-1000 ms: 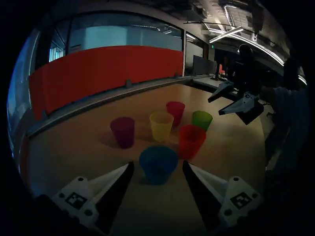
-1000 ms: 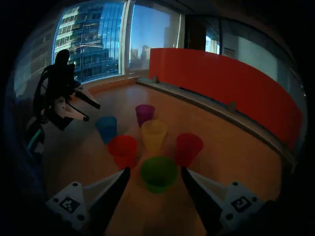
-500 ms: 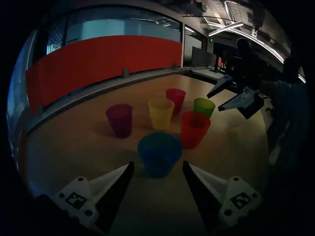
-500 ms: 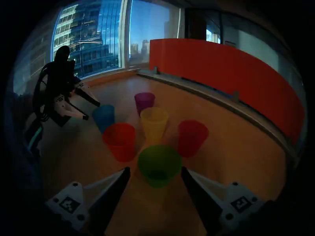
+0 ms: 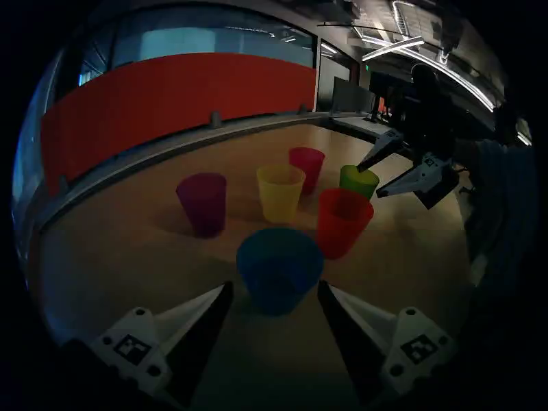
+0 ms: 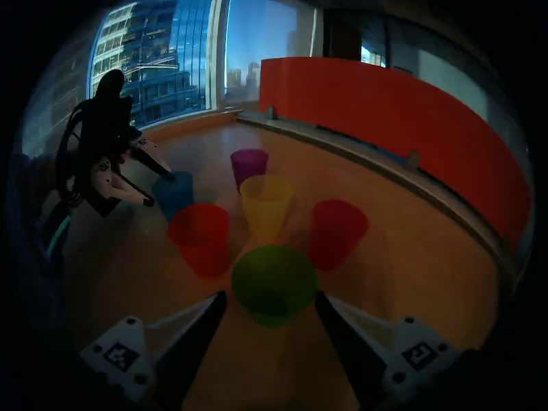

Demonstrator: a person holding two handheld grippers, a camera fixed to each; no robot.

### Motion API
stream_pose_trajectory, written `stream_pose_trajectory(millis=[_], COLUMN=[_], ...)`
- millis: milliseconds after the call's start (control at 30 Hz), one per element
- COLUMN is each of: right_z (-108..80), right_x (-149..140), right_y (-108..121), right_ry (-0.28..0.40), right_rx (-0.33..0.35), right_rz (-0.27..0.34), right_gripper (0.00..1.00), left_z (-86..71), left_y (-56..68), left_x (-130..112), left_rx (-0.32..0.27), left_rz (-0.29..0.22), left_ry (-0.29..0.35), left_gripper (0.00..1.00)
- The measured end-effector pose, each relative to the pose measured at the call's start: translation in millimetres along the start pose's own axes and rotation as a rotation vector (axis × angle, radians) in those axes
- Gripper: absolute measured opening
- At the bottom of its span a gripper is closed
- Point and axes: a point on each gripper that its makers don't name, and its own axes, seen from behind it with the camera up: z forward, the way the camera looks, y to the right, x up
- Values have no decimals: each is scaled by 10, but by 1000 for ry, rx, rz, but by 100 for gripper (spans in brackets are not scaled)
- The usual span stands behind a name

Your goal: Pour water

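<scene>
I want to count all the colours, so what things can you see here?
blue cup: one, blue, nearest the left gripper
green cup: one, green, nearest the right gripper
orange-red cup: one, orange-red, between blue and green
yellow cup: one, yellow, middle of the group
purple cup: one, purple, towards the screen
dark pink cup: one, dark pink, behind the yellow
table: one, wood brown, under the cups
screen: one, red, along the table's far edge
windows: several, blue sky and towers outside
left gripper: one, white fingers, open
right gripper: one, white fingers, open
</scene>
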Motion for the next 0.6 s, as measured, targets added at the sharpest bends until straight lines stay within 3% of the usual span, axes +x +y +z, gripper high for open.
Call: stream_pose_trajectory(millis=[600], right_z=[232], right_x=[47], right_y=[55], right_ry=[-2], right_rx=[10], right_rz=[12], right_gripper=[100], left_z=[217], left_y=[22], left_x=[70], left_rx=[-22], left_rz=[-5], left_ry=[-3], left_gripper=[91])
